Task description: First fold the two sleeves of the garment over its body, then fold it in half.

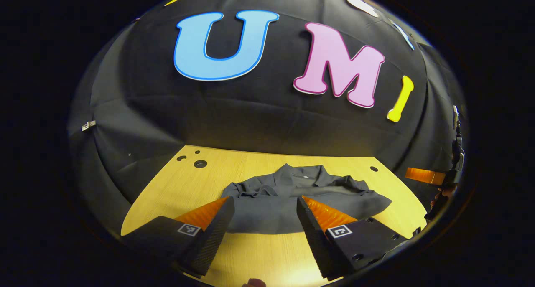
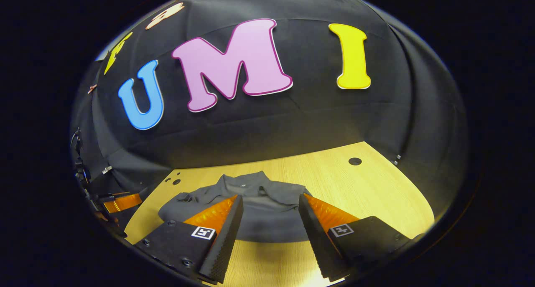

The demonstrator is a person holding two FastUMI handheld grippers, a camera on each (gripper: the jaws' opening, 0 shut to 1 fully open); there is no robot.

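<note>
Currently both grippers hover with fingers wide, holding nothing: left gripper (image 1: 264, 226), right gripper (image 2: 269, 224). Dark garment (image 1: 292, 199) lies on the wooden table (image 1: 175, 186), just beyond the fingertips, between them.

wall (image 1: 267, 111): black cloth, creased, fills upper and middle frame in both views | worktop (image 1: 259, 253): pale wood grain, lower centre, back edge meets wall | holes (image 1: 200, 163): round, dark, upper-left corner of worktop; another hole (image 2: 355, 161) upper right | light: bright glare on worktop near bottom centre
</note>
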